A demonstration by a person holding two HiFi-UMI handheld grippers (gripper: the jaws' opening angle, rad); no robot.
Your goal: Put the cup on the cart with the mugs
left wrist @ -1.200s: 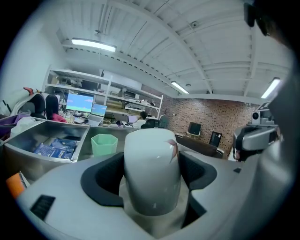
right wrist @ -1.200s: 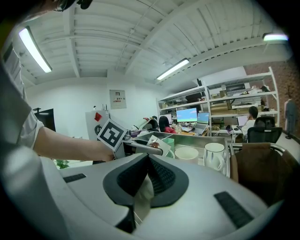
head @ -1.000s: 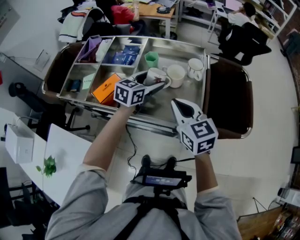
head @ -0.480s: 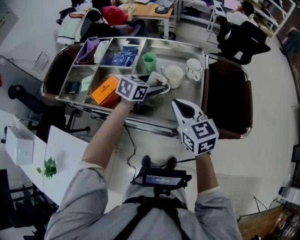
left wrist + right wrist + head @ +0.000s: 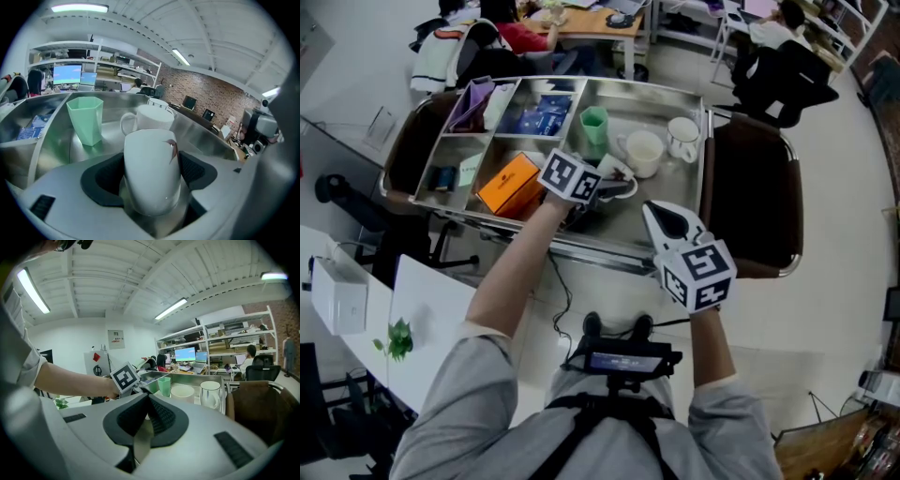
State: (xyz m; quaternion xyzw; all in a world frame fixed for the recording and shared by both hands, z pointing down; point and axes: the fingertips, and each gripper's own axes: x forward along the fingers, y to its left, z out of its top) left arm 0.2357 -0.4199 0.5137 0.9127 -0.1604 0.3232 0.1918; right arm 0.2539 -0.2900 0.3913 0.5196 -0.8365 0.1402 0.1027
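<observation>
Head view: we see the left gripper (image 5: 615, 178) over the cart (image 5: 705, 141), its jaws clamped on a white cup (image 5: 617, 169). The cup sits in the cart's big right compartment, close to the front edge. Just behind it stands the near mug (image 5: 642, 150), with the far mug (image 5: 682, 137) toward the right edge. A green cup (image 5: 593, 123) stands near the back of the same compartment. An orange box (image 5: 508, 183) lies in a front compartment to the left. The right gripper (image 5: 662, 214) hangs off the cart's front edge, apart from everything. A chair (image 5: 757, 197) is beside the cart's right edge.

Left gripper view: we see the cup upright between the jaws, both pads pressing its sides. The near mug is right behind it, the green cup to its left. We cannot tell if the cup's base touches the steel floor.

Right gripper view: we see the jaws together with nothing between them. They point toward the cart, with the green cup and both mugs beyond and the chair at right.
</observation>
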